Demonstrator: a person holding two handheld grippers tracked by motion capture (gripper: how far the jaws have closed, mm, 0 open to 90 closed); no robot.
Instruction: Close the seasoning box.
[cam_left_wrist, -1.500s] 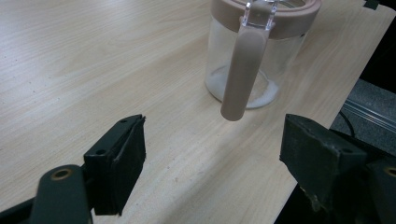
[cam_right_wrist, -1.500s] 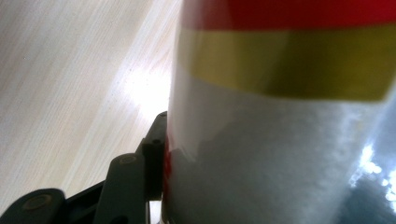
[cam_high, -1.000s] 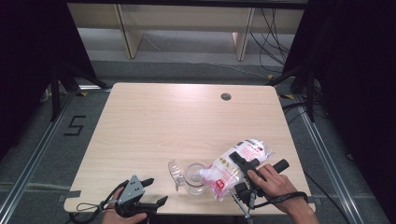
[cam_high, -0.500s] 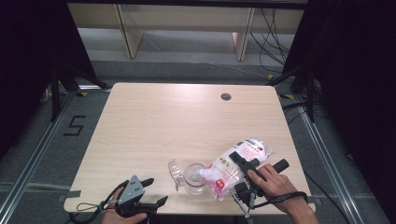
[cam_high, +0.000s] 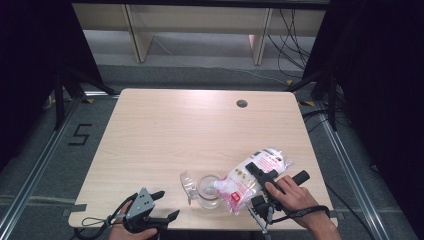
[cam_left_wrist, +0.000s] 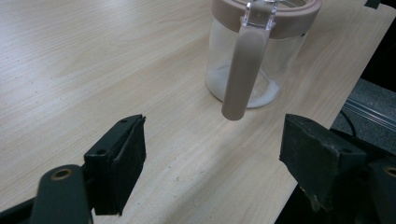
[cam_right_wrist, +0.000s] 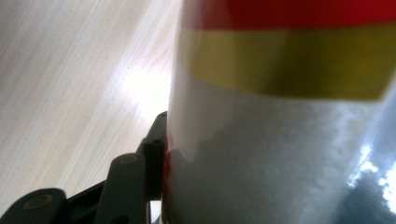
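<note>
Near the tabletop's (cam_high: 150, 130) front edge, my right gripper (cam_high: 260, 176) clamps the soft, slippery bag (cam_high: 250, 180) mid-body, tilted over the jar (cam_left_wrist: 252, 56). Contents probably shift; grip broadly. Left gripper (cam_left_wrist: 212, 163) idle, jaws apart.

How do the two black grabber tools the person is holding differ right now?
The right gripper is clamped on a white plastic bag, tipped over the glass jar; the left gripper holds nothing. The right one's jaws press the bag, while the left one's gape wide apart, pointing at the jar from a distance. Both are black, hand-held, and near the table's front edge.
</note>
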